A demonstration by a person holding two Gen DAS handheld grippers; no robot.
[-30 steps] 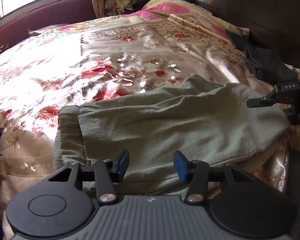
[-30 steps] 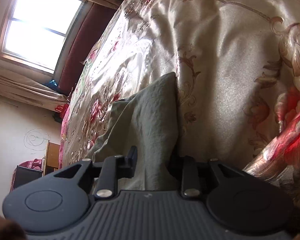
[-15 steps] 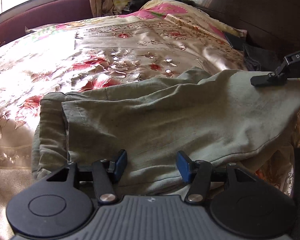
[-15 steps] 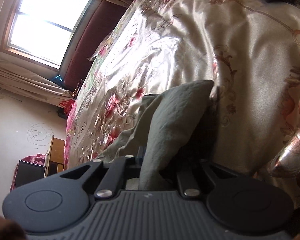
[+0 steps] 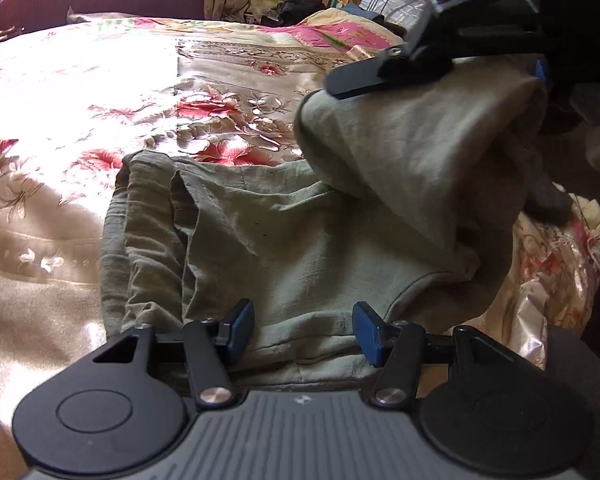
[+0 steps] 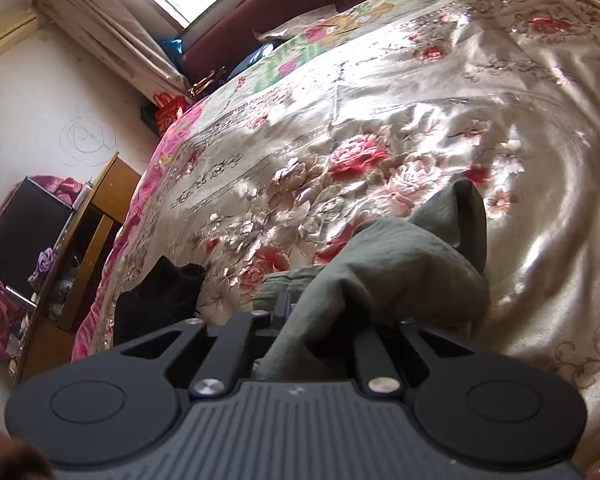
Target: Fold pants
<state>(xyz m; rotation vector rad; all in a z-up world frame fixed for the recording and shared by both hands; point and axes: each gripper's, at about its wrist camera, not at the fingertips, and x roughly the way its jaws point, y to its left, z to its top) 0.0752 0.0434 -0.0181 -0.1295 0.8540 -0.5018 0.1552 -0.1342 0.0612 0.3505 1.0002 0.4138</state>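
Gripping one end of the olive-green cotton pants (image 6: 400,280), my right claw (image 6: 312,332) has the cloth pinched between its fingers, though they are easing apart a little; the fabric bunches over the jaws toward 1 o'clock in the right wrist view. From my left wrist, that same right claw (image 5: 452,60) shows at 1 o'clock, the lifted pant end draped below it and curling over the rest of the garment (image 5: 280,248), which lies flat on the cream satin bedspread with red embroidered flowers (image 5: 140,100). My left claw (image 5: 304,332) stands with its blue-padded fingers (image 5: 240,326) apart, poised over the near hem at 6 o'clock, nothing pinched between them. A dark wooden headboard (image 5: 396,4) rises at 1 o'clock, and a maroon upholstered bench (image 5: 100,0) runs along 11 o'clock beneath the window.
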